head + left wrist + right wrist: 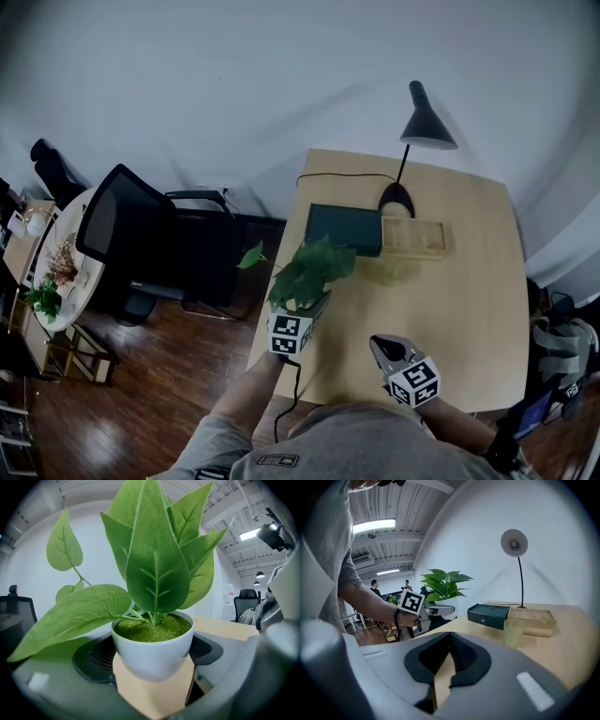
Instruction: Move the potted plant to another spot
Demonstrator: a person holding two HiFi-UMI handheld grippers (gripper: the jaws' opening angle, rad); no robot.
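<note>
Gripping potted plant [153, 654] w/ L gripper [314, 306], w/ R gripper [450, 676] shut, empty. Keep upright; land well in from table [469, 281] edge.

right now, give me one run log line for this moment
left gripper: jaws shut on potted plant | right gripper: jaws shut, empty, over table

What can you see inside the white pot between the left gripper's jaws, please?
The white pot holds a green mossy filling, with stems rising from its middle into broad leaves. Anything beneath that filling is covered.
</note>
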